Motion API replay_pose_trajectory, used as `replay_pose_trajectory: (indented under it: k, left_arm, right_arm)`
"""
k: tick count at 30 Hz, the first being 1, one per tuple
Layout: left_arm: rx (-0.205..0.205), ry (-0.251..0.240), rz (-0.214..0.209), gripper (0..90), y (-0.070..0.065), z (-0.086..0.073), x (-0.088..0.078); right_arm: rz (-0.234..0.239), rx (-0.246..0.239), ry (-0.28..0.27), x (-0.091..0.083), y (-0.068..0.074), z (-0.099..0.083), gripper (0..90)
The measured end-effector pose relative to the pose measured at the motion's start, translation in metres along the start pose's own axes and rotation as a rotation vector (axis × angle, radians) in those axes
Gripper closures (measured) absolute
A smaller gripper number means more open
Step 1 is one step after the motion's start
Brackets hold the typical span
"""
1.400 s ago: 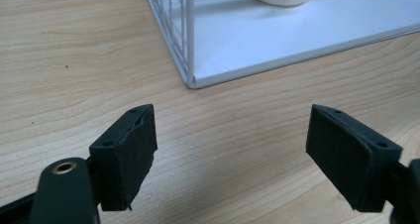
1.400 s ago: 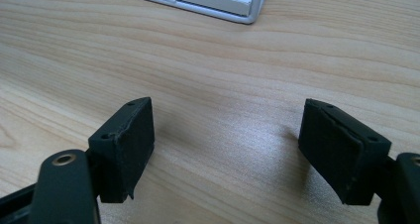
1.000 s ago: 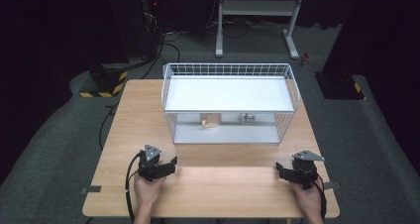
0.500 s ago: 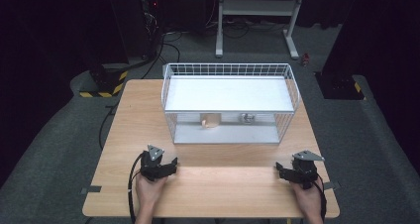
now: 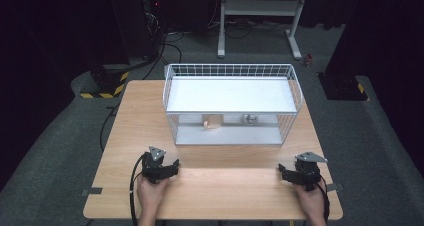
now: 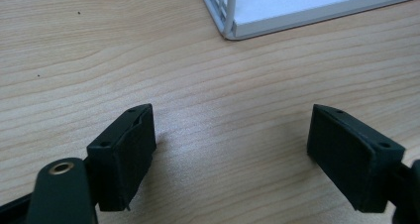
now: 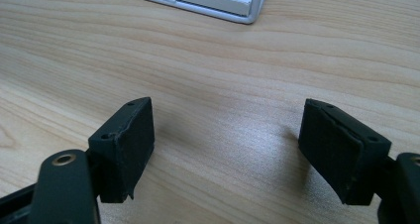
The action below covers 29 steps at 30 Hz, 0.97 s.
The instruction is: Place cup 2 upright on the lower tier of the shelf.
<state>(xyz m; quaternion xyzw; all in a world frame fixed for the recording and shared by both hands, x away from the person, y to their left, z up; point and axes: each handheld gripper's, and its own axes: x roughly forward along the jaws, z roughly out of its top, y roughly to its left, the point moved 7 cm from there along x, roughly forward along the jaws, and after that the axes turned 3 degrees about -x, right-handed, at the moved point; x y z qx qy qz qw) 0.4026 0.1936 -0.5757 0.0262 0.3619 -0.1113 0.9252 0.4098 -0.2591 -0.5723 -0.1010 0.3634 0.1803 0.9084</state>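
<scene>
Right gripper (image 7: 225, 149) fingers (image 7: 130, 144) spread over bare table (image 7: 223, 75) (rack corner (image 7: 247, 8) beyond).

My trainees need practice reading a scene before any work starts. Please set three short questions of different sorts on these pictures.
1. True or false: the left gripper holds something.
2. Which stands on the white rack's lower level? A) a small tan block B) a red mug C) a banana
3. Fill in: both grippers rest on the wooden ____.

Key:
1. False; its jaws stand open and bare, like those of the right gripper.
2. A, the tan block.
3. table.
</scene>
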Motion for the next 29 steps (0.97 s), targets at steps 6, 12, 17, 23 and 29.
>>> replay_pose_trajectory:
  k: [6, 12, 17, 23, 29]
  left_arm:
    - [-0.001, 0.000, 0.000, 18.8, 0.0000, 0.0000, 0.0000]
    - [-0.008, -0.003, -0.004, 18.9, 0.0001, 0.0000, -0.0001]
    - [-0.003, 0.000, -0.001, 18.8, 0.0000, -0.0001, -0.0001]
    - [-0.008, 0.002, 0.001, 18.7, 0.0001, -0.0002, -0.0001]
    - [-0.009, 0.005, 0.007, 16.6, 0.0006, -0.0001, 0.0004]
  right_arm:
    - [0.000, 0.000, 0.000, 0.0000, 0.0000, 0.0000, 21.7]
    - [0.000, 0.000, 0.000, 0.0000, 0.0000, 0.0000, 21.7]
    - [0.001, 0.001, 0.000, 0.0001, 0.0000, 0.0000, 21.7]
    - [0.000, 0.002, 0.000, 0.0001, 0.0000, 0.0001, 21.7]
    - [-0.001, 0.003, -0.001, 0.0004, -0.0002, 0.0005, 21.8]
